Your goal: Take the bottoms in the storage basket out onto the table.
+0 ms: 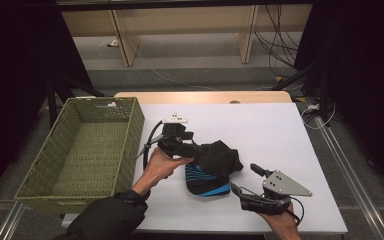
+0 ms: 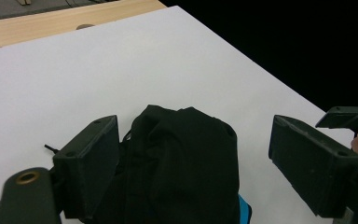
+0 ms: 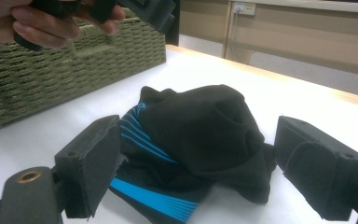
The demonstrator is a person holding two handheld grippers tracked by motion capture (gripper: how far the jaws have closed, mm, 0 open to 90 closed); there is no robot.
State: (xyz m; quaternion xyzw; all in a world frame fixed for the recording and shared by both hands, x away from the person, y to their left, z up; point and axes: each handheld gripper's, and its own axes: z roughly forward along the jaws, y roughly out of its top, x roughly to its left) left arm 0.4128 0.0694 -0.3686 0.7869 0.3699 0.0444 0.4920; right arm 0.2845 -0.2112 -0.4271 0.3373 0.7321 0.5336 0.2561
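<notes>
A crumpled black garment [image 1: 219, 156] with bright blue stripes lies in the middle of the white table [image 1: 265, 125]. My left gripper [image 1: 187, 146] hovers over the garment's left end, held from below by a hand. In the left gripper view its jaws stand wide apart with the black garment [image 2: 186, 163] between and beneath them, and my left gripper [image 2: 193, 127] is open. My right gripper [image 1: 246, 180] sits low at the near right, just off the garment's blue-striped end. It faces the garment [image 3: 200, 116], and my right gripper [image 3: 198, 126] is open with nothing in it.
A green wicker basket [image 1: 134, 134] stands at the table's left side; its woven wall [image 3: 74, 70] is close to the garment. A wooden strip [image 1: 205, 96] edges the far side of the table. Cables lie on the floor beyond.
</notes>
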